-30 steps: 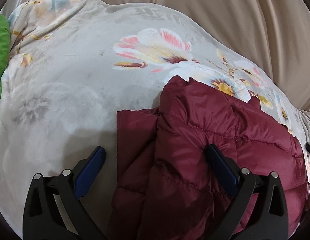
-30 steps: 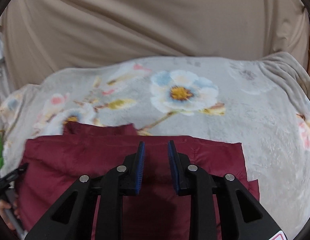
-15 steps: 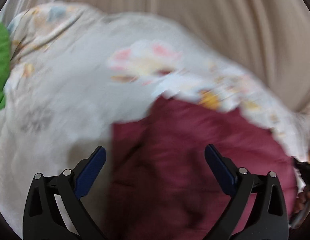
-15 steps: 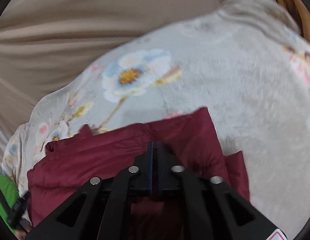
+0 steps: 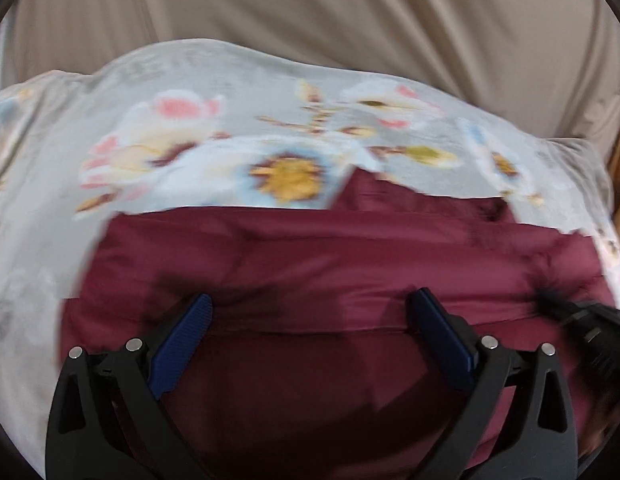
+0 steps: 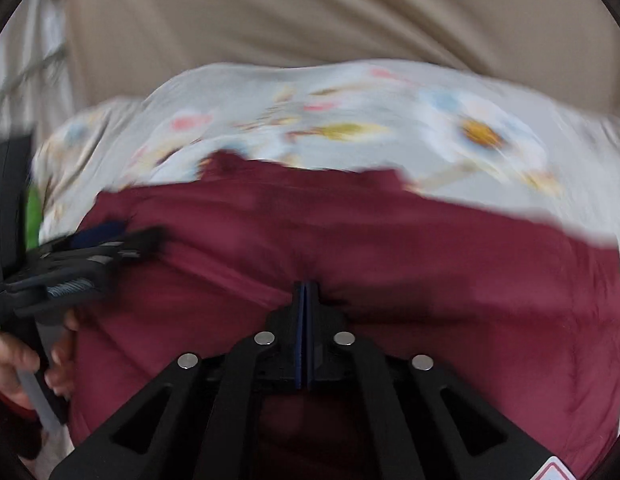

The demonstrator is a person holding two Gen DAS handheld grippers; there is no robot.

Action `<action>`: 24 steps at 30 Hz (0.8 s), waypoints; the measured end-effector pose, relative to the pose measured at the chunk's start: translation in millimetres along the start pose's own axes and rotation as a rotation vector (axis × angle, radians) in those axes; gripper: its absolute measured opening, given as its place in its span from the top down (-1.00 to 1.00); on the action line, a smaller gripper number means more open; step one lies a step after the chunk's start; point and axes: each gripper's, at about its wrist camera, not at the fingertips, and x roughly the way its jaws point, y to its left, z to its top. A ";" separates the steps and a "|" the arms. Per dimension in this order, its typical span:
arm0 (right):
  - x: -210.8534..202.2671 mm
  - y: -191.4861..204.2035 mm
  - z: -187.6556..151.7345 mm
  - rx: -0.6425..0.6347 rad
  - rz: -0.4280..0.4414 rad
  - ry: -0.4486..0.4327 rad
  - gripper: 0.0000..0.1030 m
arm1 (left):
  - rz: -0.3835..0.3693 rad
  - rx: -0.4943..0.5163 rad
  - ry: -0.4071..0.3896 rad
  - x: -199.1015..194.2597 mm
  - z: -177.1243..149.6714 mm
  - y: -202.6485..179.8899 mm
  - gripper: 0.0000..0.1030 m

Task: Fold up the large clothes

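Observation:
A maroon padded jacket (image 5: 310, 264) lies on a floral blanket (image 5: 158, 92), folded into a broad band. My left gripper (image 5: 310, 312) is wide open right over the jacket. My right gripper (image 6: 305, 292) is shut on a fold of the jacket (image 6: 389, 248). The left gripper also shows at the left of the right wrist view (image 6: 90, 248), held by a hand. The right gripper's dark tip shows at the right edge of the left wrist view (image 5: 581, 316). Both views are motion-blurred.
The floral blanket (image 6: 349, 120) covers the surface around the jacket. A beige curtain (image 5: 310, 12) hangs behind it. A green item (image 6: 32, 216) lies at the far left. A wooden edge (image 5: 619, 148) shows at the right.
My right gripper has shut on the jacket and pulled a fold along. My left gripper swung from the jacket's left end round over its middle, still open.

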 end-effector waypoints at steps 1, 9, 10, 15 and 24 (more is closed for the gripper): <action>-3.4 -11.1 -4.5 0.031 -0.002 -0.005 1.00 | 0.026 -0.002 -0.006 -1.0 -3.2 8.4 -0.91; -41.2 -43.6 -10.1 0.186 -0.100 -0.033 0.82 | 0.042 -0.101 -0.014 -14.9 -16.1 45.8 -0.89; -45.4 -26.9 -6.2 0.143 -0.074 -0.040 0.79 | 0.054 -0.108 -0.022 -20.7 -16.8 46.1 -0.89; -38.1 52.6 6.7 -0.061 0.027 -0.006 0.79 | 0.005 -0.203 -0.034 -52.3 -19.5 65.7 -0.89; 27.9 82.2 -18.9 -0.121 0.094 0.135 0.83 | -0.065 -0.457 0.095 -53.4 -64.1 144.0 -0.90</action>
